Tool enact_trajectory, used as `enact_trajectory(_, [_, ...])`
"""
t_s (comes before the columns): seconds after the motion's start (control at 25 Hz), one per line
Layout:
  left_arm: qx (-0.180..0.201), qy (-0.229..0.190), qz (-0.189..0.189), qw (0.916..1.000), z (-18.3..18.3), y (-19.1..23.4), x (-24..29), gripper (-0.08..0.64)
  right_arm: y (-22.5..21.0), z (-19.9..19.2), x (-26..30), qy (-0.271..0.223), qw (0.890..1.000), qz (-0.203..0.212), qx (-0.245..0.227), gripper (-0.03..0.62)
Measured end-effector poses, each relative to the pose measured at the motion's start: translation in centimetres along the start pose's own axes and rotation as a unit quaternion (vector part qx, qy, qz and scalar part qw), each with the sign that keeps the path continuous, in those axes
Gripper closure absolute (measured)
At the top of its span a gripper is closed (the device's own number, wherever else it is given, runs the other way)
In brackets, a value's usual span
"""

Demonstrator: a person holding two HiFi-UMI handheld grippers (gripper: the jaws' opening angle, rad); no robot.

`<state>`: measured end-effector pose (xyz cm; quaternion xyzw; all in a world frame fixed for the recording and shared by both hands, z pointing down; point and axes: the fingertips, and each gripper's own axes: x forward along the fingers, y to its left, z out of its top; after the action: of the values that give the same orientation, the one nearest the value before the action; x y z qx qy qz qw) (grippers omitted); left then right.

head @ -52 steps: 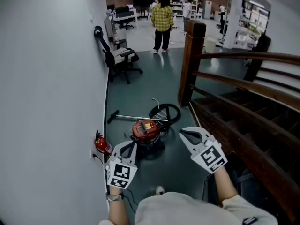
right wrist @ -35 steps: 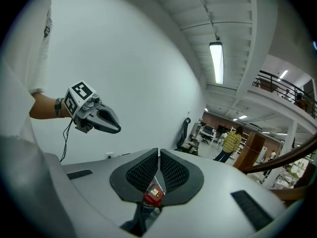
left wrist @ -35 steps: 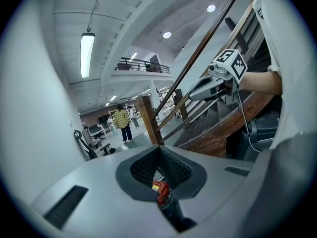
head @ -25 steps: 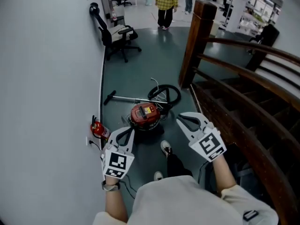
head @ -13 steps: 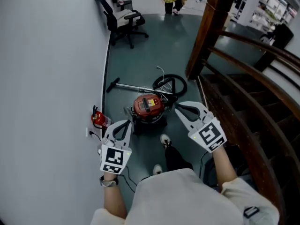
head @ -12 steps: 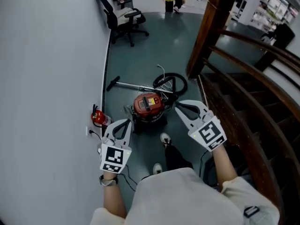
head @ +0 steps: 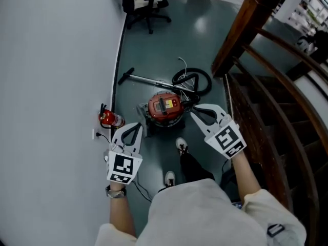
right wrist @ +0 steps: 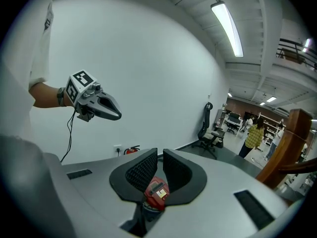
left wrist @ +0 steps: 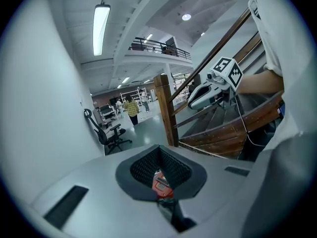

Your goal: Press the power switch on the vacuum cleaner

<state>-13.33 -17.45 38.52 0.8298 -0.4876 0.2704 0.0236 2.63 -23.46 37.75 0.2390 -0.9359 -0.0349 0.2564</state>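
1. Far left of the head view, the pale wall (head: 56,86) runs down the frame, and at its foot a red fire extinguisher (head: 108,119) lies on the dark floor (head: 154,50) beside a wall socket (head: 96,134).
2. Here's the left gripper (head: 137,126), held above the floor just right of the extinguisher, marker cube toward the person. Its own view shows the ribbed pads (left wrist: 173,168) meeting at their tips. The jaws are together and nothing is pinched between them.
3. Centre stage is the vacuum cleaner (head: 165,106), a round red canister with a pale label on top, sitting on the floor ahead of the person's shoes (head: 181,146). It lies between the two grippers and below them, and neither one touches it. The power switch is too small to pick out.
4. Behind the canister a metal wand (head: 148,80) lies flat, and a black hose (head: 192,78) coils just to its right.
5. Up top by the wall, a black office chair (head: 146,1) stands well apart from the vacuum.
6. Now the right gripper (head: 194,113), pointing at the canister's right side from above. Its own view shows a slim gap between the pads, so the jaws are slightly apart and hold nothing. The red canister shows through the opening below them.
7. Far right, the dark wooden stair railing (head: 266,81) sweeps down past the right arm.
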Motion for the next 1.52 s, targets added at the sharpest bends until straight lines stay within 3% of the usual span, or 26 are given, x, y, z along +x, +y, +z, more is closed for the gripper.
enact_trajectory(0.4, [-0.059,0.035,0.022,0.9974,-2.6,2.6,7.0,0.561,-5.1,-4.5,6.5,0.033,0.998,0.045,0.036,0.557])
enact_trajectory(0.56, [-0.075,0.047,0.024,0.9958,-3.8,3.5,9.8,0.561,-7.0,-6.5,9.5,0.051,0.996,0.063,0.044,0.494])
enact_trajectory(0.76, [-0.100,0.064,0.028,0.9925,-6.0,3.8,12.2,0.561,-7.1,-9.6,13.1,0.071,0.992,0.091,0.042,0.489])
enact_trajectory(1.04, [-0.127,0.087,0.021,0.9878,-9.0,3.3,15.6,0.561,-7.1,-15.5,18.7,0.116,0.983,0.124,0.068,0.485])
enact_trajectory(1.52, [-0.164,0.117,0.009,0.9793,-14.3,2.3,19.1,0.561,-8.2,-27.3,26.7,0.213,0.965,0.141,0.050,0.485])
